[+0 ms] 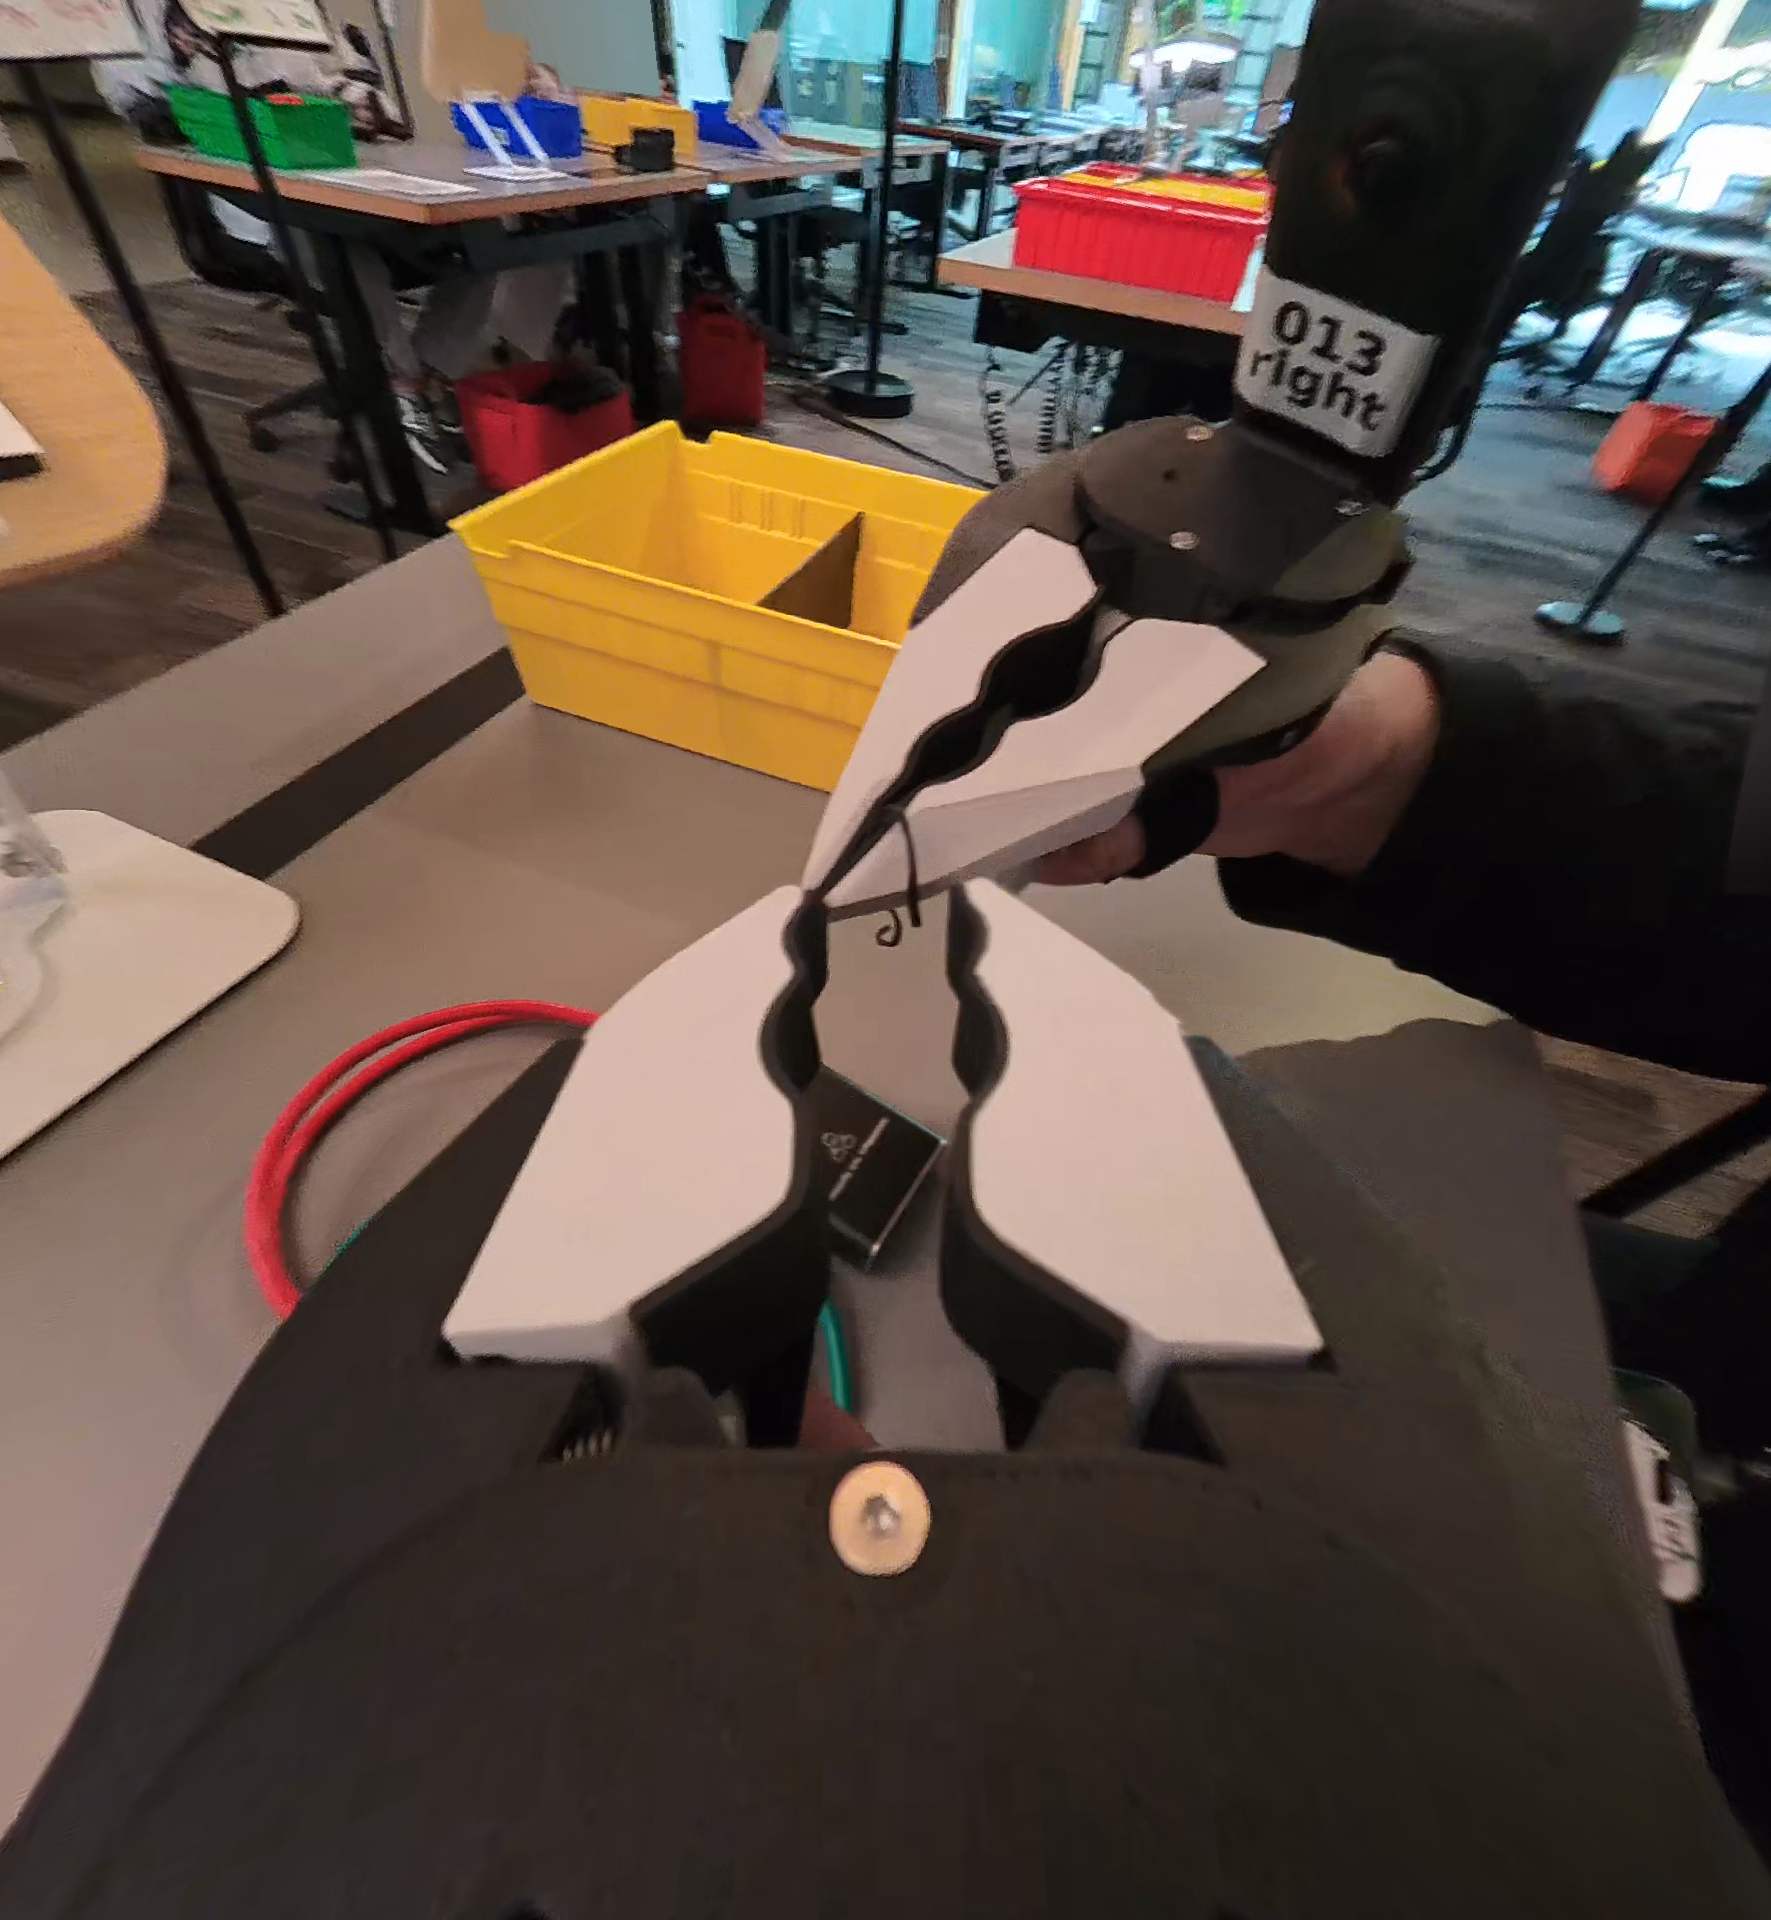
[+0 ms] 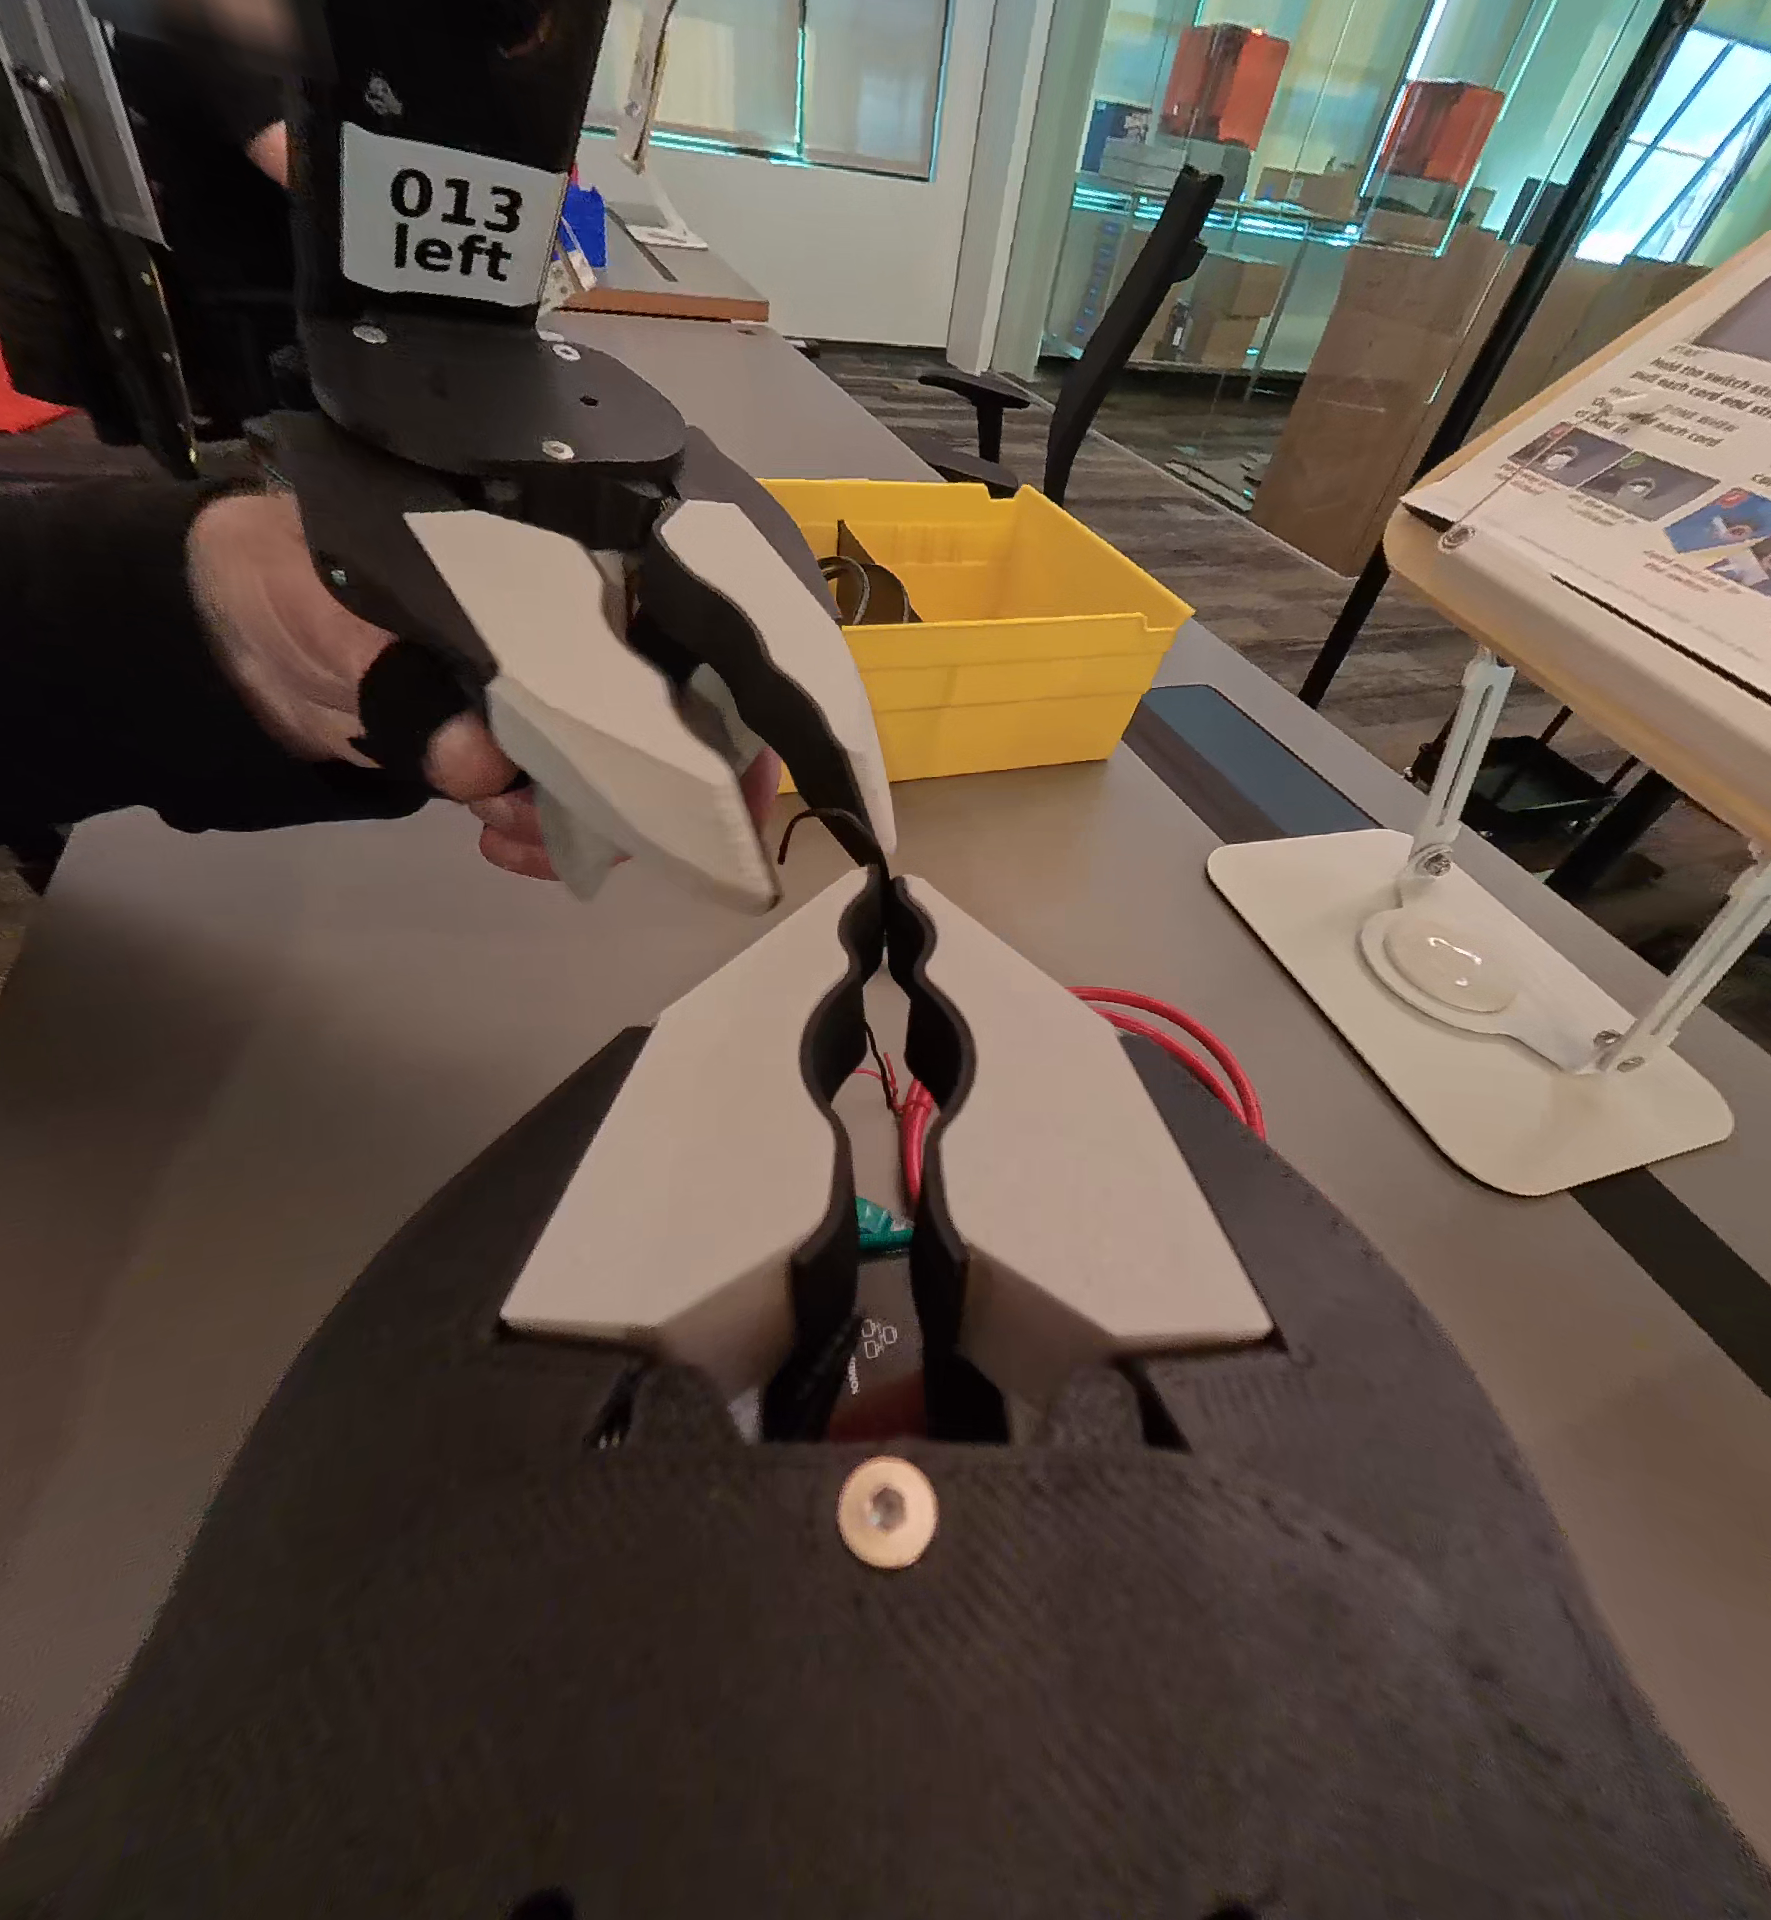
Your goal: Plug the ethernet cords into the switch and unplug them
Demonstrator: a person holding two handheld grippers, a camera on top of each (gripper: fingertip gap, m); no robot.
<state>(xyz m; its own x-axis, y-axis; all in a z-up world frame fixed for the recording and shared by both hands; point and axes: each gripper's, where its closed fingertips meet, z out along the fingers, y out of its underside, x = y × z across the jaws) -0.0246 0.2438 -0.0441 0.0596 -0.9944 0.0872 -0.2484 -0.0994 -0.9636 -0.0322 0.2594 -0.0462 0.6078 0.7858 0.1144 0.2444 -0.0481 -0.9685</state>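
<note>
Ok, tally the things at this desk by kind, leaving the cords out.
Grippers: 2, the left gripper and the right gripper
Yellow bin: 1
Black switch: 1
White stand: 1
Thin black tie: 1, pinched in the right gripper's fingers
Total: 6

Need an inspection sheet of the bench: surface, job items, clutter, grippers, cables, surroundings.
Surface: grey table, dark strip across it.
Job's things: black switch on the table, below both grippers.
Clutter: yellow bin with divider; white stand base; instruction board.
Grippers: left gripper jaws open; right gripper jaws shut on a thin black tie.
Cables: red cable looped by the switch; green cable mostly hidden.
Surroundings: other tables with coloured bins, office chair, glass walls.
</note>
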